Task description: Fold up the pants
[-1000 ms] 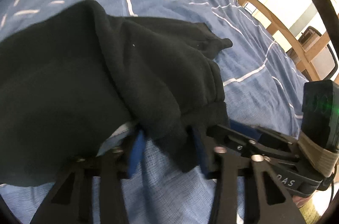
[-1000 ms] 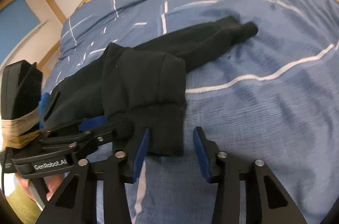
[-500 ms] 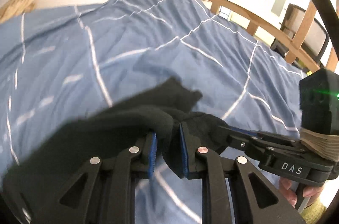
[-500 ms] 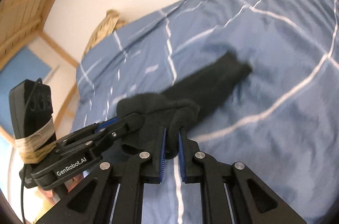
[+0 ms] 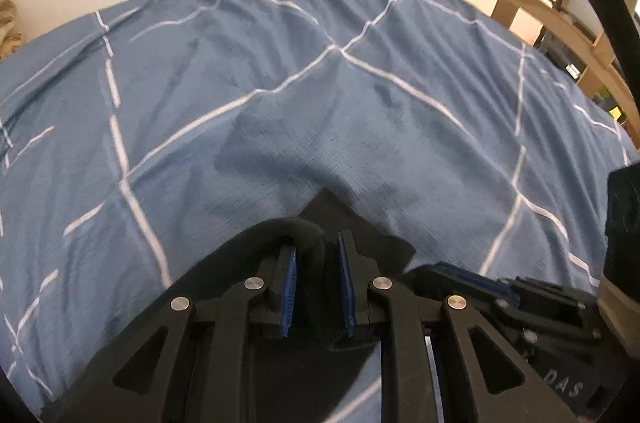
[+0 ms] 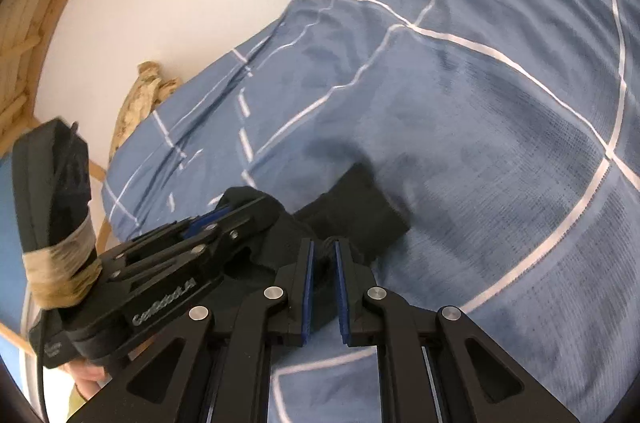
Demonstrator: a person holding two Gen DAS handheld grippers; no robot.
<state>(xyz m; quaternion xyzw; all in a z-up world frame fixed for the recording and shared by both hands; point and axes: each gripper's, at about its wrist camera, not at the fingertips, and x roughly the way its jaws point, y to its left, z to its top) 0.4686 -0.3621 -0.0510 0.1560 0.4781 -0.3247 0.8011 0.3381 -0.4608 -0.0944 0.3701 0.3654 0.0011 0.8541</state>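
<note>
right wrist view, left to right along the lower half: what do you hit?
Taped black box → left gripper → black pants, pinched in the right gripper → blue checked duvet.

The letters "DAS" stand faintly on the black body of the right gripper (image 5: 472, 281) seen in the left wrist view, and a blurred white brand word beginning "Gen" stands on the side of the left gripper (image 6: 224, 213) in the right wrist view.
</note>
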